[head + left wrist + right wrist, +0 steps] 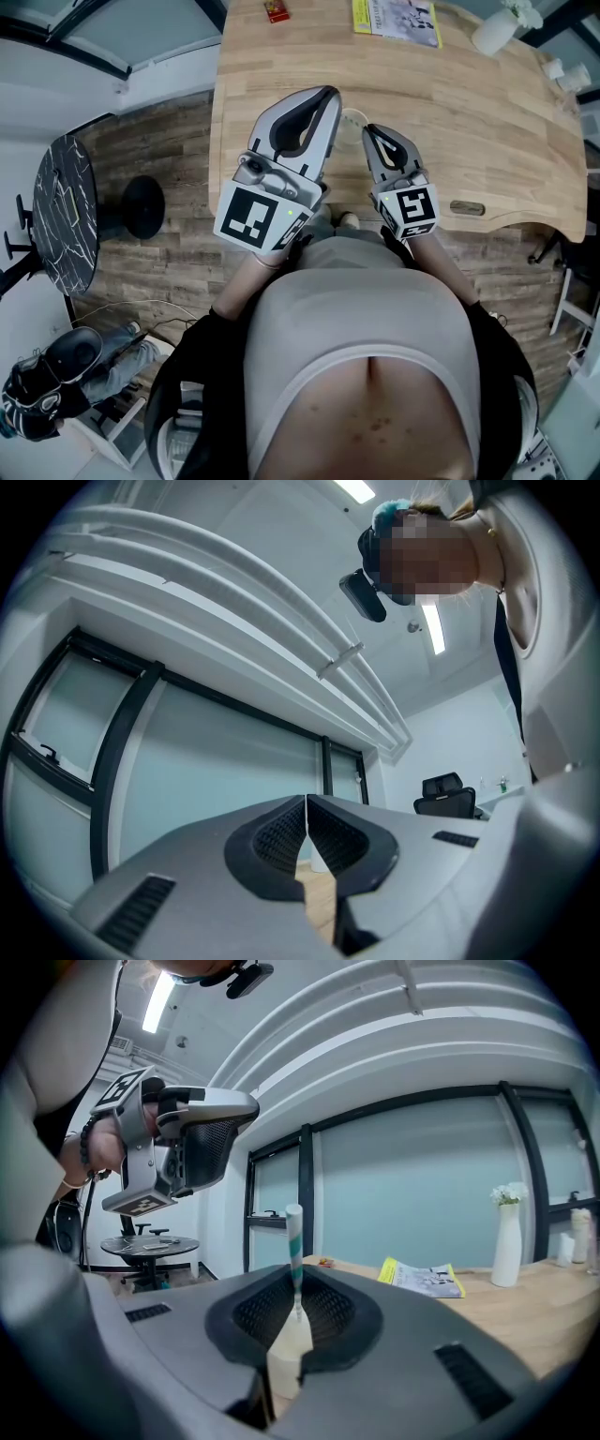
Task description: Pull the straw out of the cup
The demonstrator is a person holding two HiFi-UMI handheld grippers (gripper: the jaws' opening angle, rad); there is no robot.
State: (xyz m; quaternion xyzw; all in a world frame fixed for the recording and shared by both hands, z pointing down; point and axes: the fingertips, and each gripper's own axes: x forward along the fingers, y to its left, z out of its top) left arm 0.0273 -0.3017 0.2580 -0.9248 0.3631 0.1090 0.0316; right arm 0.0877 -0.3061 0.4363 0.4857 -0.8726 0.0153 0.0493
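**Straw pinched, cup unsteadied**

We have the right gripper closed tight on the striped straw, low on its stem and just above the cup. The cup stands close to the near edge of the table, right in front of us. As far as we can judge, the straw is not yet out of the cup. Gripping low probably keeps the thin straw from bending on the pull. This gripper lies about level, tipped slightly down.

Our left gripper is closed on nothing. It hangs raised to the cup's left, tips tilted up, so it does not brace the cup. A light cup might lift with the straw.
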